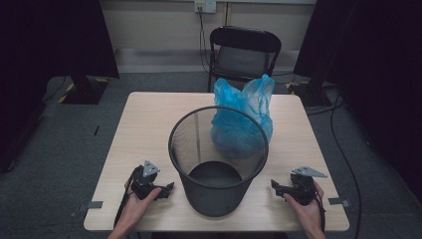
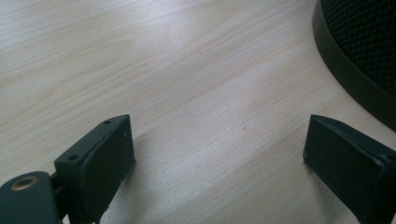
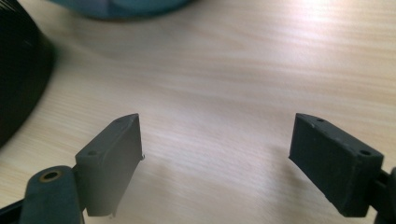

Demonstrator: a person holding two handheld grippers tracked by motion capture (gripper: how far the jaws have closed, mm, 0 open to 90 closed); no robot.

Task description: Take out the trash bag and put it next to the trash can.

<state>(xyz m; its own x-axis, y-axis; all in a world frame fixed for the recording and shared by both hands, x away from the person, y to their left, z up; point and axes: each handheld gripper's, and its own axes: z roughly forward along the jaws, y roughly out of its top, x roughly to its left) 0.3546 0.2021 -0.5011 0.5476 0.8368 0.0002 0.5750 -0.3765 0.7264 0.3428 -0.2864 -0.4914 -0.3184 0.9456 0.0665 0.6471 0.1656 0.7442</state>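
**Bin and bag on worktop, both grippers resting apart**

Item 1: bin (image 1: 218, 162). Black wire mesh, round, solid dark base, standing upright at the near middle of the worktop (image 1: 149, 124). Nothing can be made out inside it. Its base band shows at the upper right of the left gripper view (image 2: 355, 70) and at the left edge of the right gripper view (image 3: 18, 70).

Item 2: bag (image 1: 244, 117). Blue plastic, bulging, its loose top standing up; it sits just behind the bin, toward the far right, partly seen through the mesh. A blue-green edge of it shows at the top of the right gripper view (image 3: 116, 7).

Item 3: left hand-held gripper (image 1: 166, 188). Held in the person's left hand (image 1: 137, 204) at the near left edge, just beside the bin and apart from it. Jaws spread wide, only bare wood between them (left gripper view).

Item 4: right hand-held gripper (image 1: 274, 185). Held in the right hand (image 1: 306, 209) at the near right, jaws pointing toward the bin, not touching it. Jaws likewise wide apart over bare wood.

Item 5: chair (image 1: 244, 52). Black, folding type, on the floor beyond the worktop's far edge.
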